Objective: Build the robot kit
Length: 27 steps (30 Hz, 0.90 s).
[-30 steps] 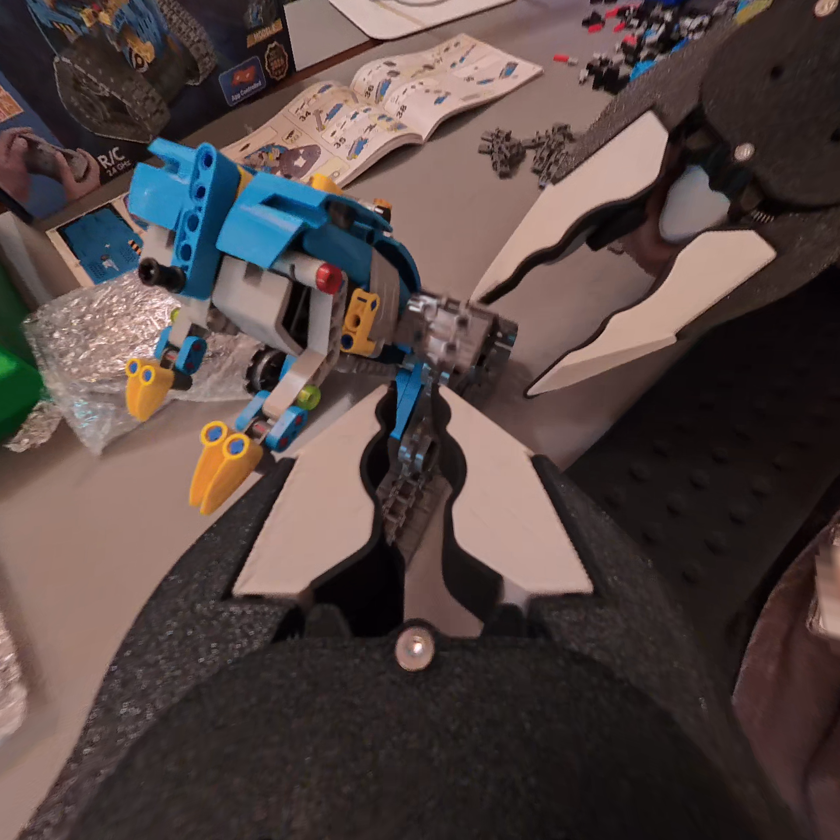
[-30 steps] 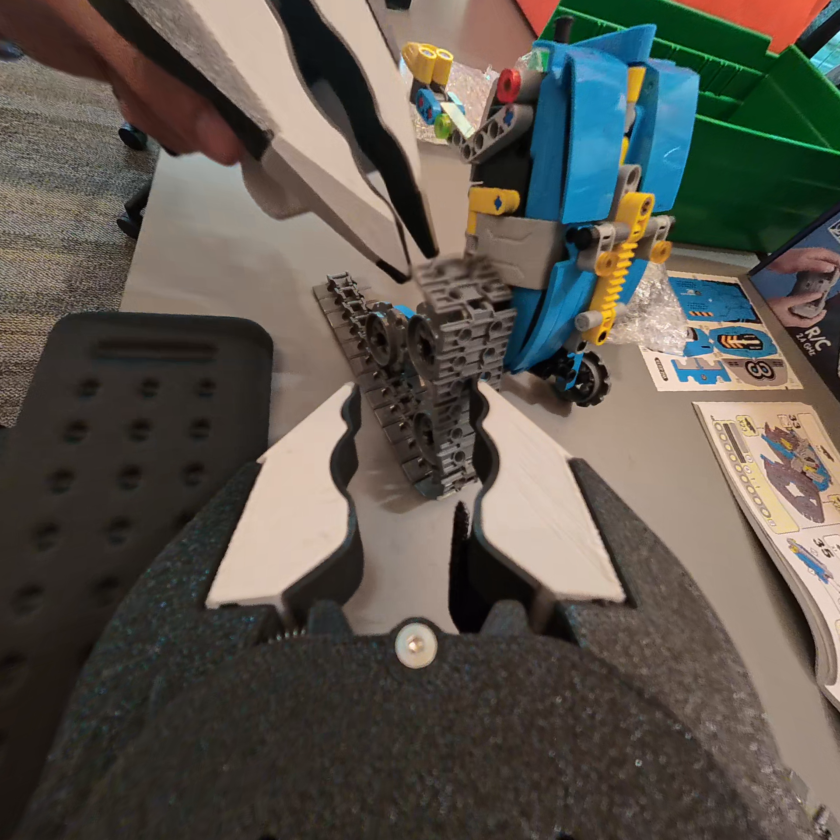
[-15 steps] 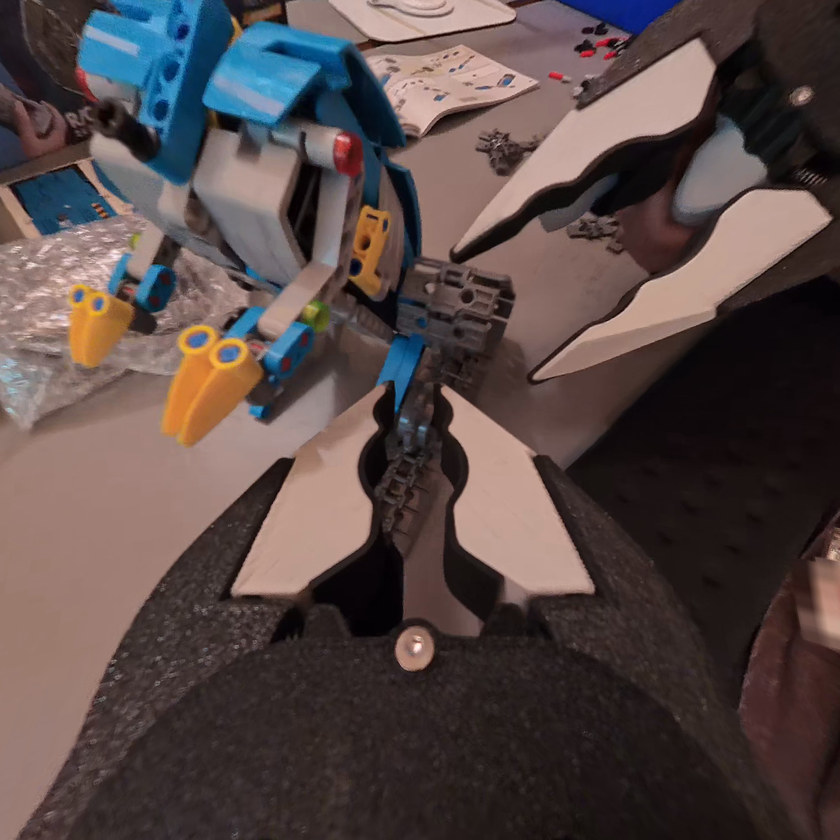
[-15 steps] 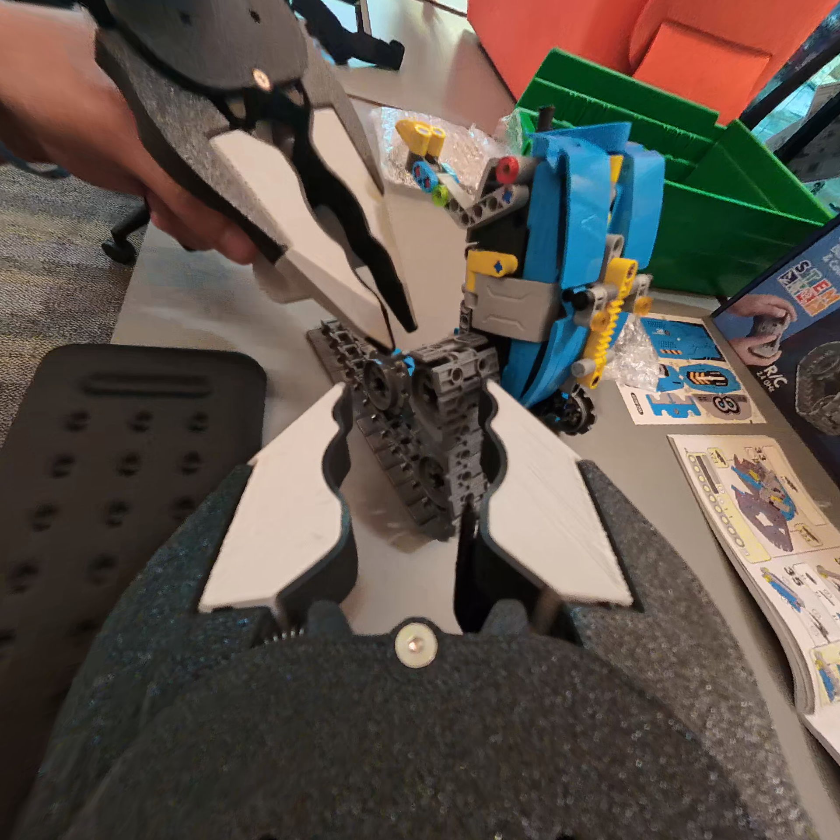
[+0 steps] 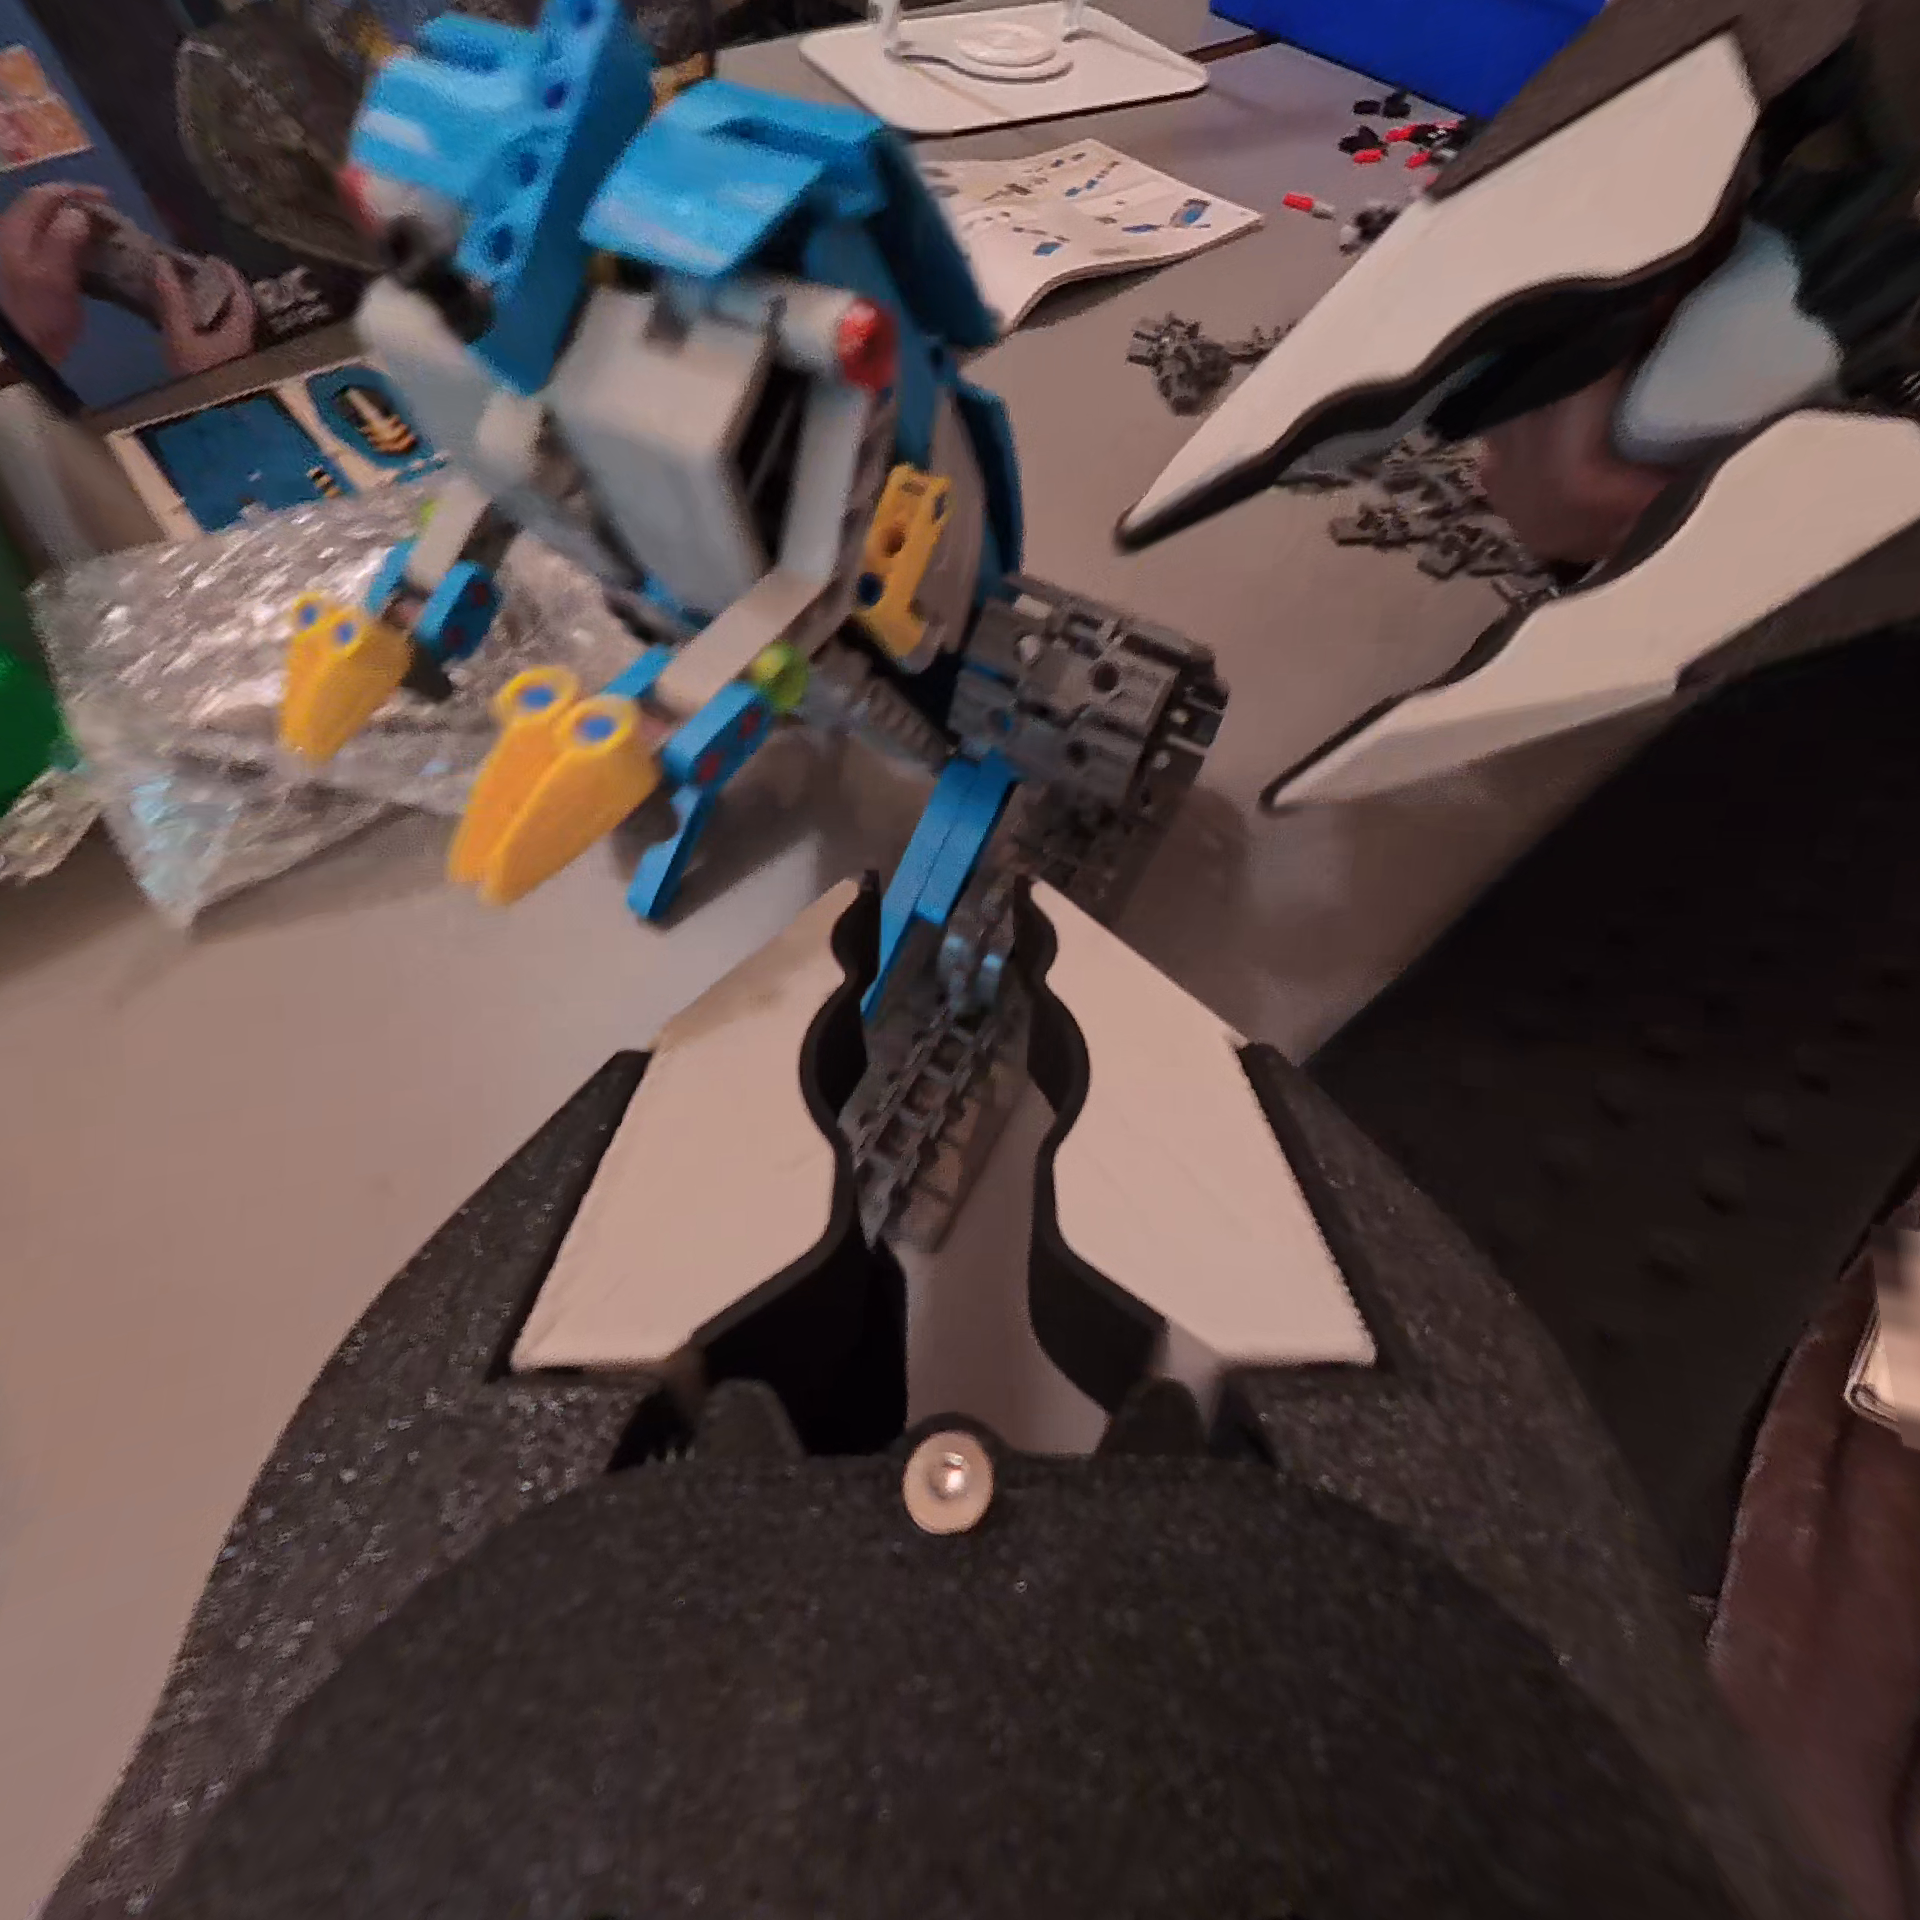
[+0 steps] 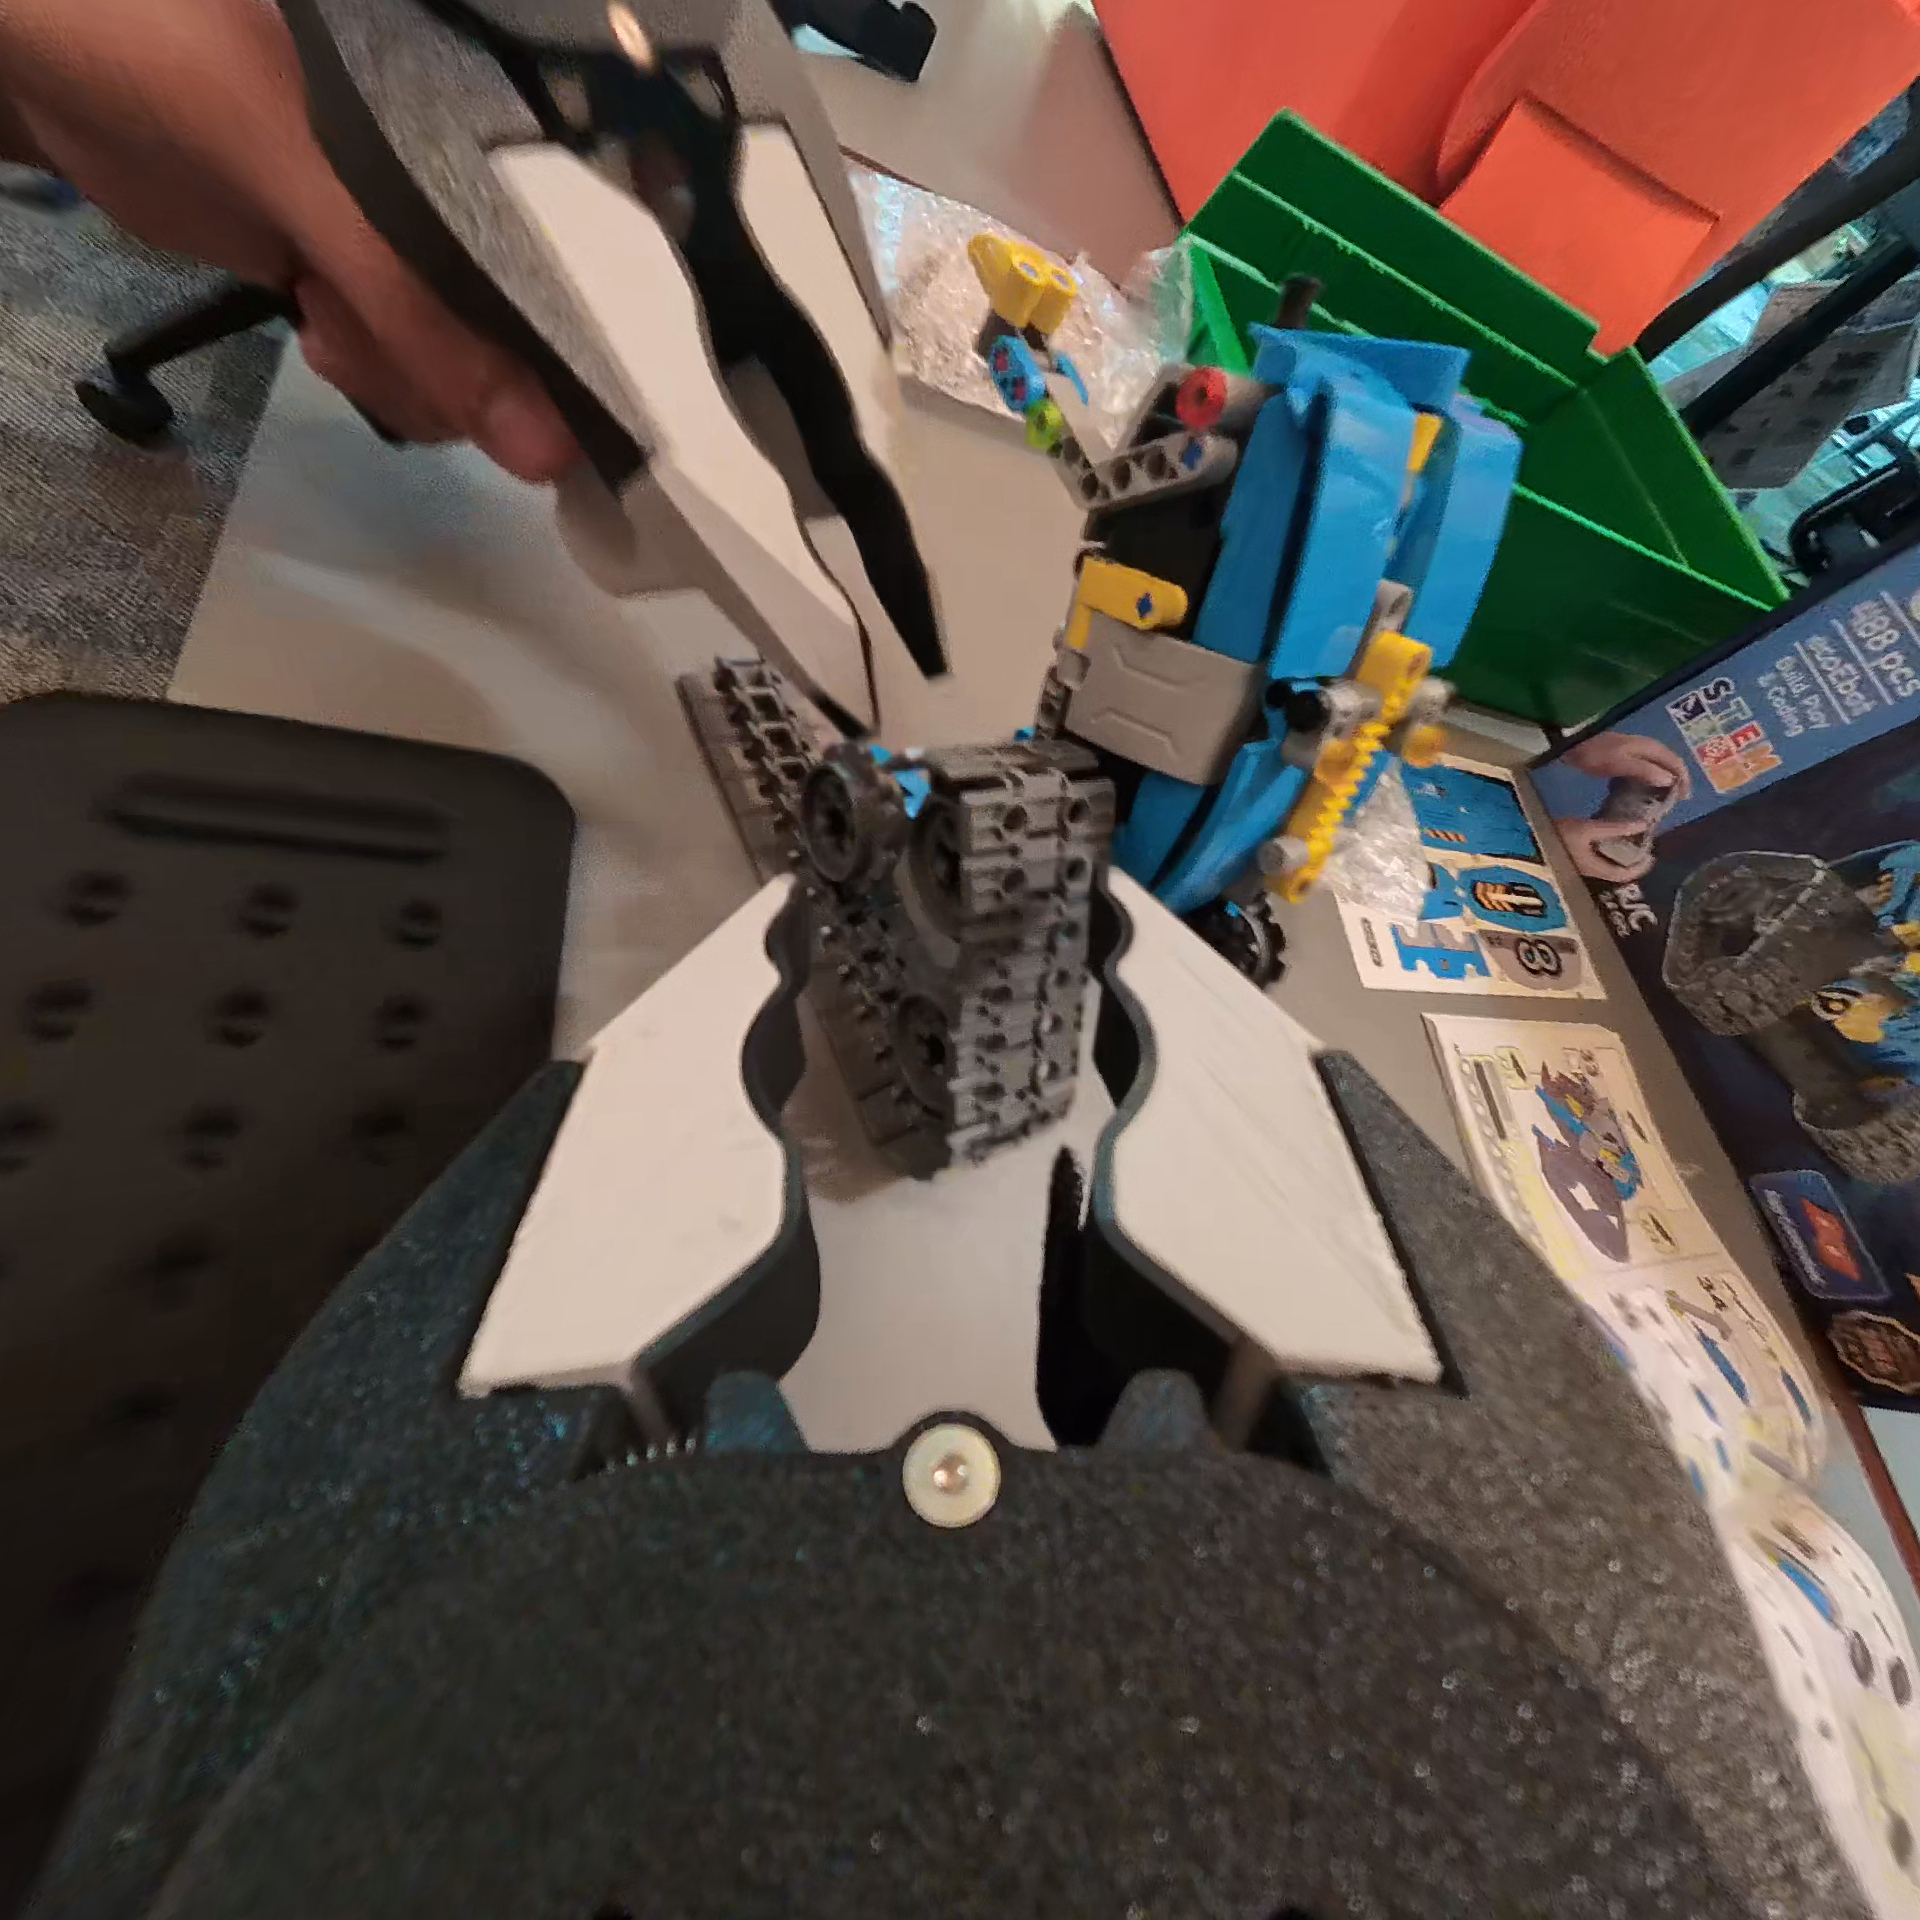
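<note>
A blue, grey and yellow brick-built vehicle model (image 5: 727, 416) stands tipped up on the grey table (image 5: 312, 1091); it also shows in the right wrist view (image 6: 1340, 582). A grey tracked block (image 5: 1091, 707) sticks out from its base, with a loose grey track strip (image 5: 925, 1101) trailing from it. My left gripper (image 5: 940, 904) is shut on that track strip and a blue bar beside it. In the right wrist view the left gripper (image 6: 902, 691) is held by a hand. My right gripper (image 6: 948, 883) is open, its fingers on either side of the tracked block (image 6: 997, 935); the left wrist view (image 5: 1200, 667) shows its tips apart.
Green bins (image 6: 1558, 436) stand behind the model. A printed box (image 6: 1766, 883), a sticker sheet (image 6: 1475, 914) and an open booklet (image 6: 1558, 1164) lie to the right. Bubble wrap (image 5: 208, 644) lies at the left, loose dark parts (image 5: 1434, 520) at the back, and a black perforated pad (image 6: 208, 987) beside the grippers. One gripper's finger ends stand about 6 centimeters off the other's.
The model has tipped up and come nearer in the left wrist view. My right gripper has moved forward, so the tracked block now sits deeper between its fingers. The left gripper keeps its hold.
</note>
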Motion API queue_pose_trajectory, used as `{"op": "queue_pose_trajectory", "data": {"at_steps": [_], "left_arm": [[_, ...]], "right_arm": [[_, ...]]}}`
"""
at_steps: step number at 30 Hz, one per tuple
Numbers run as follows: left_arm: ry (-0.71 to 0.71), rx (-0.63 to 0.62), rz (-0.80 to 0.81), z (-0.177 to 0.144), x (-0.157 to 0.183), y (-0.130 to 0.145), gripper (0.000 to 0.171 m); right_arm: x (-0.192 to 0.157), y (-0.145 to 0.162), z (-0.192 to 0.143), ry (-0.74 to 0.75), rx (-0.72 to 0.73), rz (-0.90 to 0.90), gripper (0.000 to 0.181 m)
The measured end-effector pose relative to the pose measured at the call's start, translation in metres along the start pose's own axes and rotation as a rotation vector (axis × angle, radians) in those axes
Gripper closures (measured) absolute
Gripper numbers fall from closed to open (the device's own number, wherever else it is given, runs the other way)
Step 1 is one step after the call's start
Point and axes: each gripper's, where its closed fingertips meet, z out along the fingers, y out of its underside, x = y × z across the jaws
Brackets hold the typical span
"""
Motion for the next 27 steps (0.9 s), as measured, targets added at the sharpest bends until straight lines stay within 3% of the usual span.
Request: {"op": "queue_pose_trajectory", "data": {"at_steps": [5, 8, 10, 16, 23, 27], "left_arm": [[-0.058, -0.065, -0.029, -0.029, -0.018, 0.033, 0.146], [-0.059, -0.118, -0.025, -0.032, -0.02, 0.053, 0.145], [-0.034, -0.144, -0.035, -0.031, -0.017, 0.06, 0.144], [0.005, -0.117, -0.021, -0.024, -0.007, 0.047, 0.144], [0.016, -0.168, 0.071, 0.011, 0.005, 0.036, 0.141], [-0.001, -0.201, 0.134, 0.023, 0.01, 0.036, 0.146]], "right_arm": [[0.025, 0.032, -0.031, 0.001, -0.029, 0.121, 0.141], [0.02, 0.063, -0.03, -0.121, -0.075, 0.335, 0.133], [0.002, 0.065, -0.026, -0.246, -0.092, 0.406, 0.131], [-0.007, 0.071, -0.001, -0.17, -0.192, 0.222, 0.125], [-0.008, 0.086, 0.002, -0.143, -0.259, 0.209, 0.128], [-0.016, 0.076, 0.002, -0.194, -0.225, 0.243, 0.126]]}}
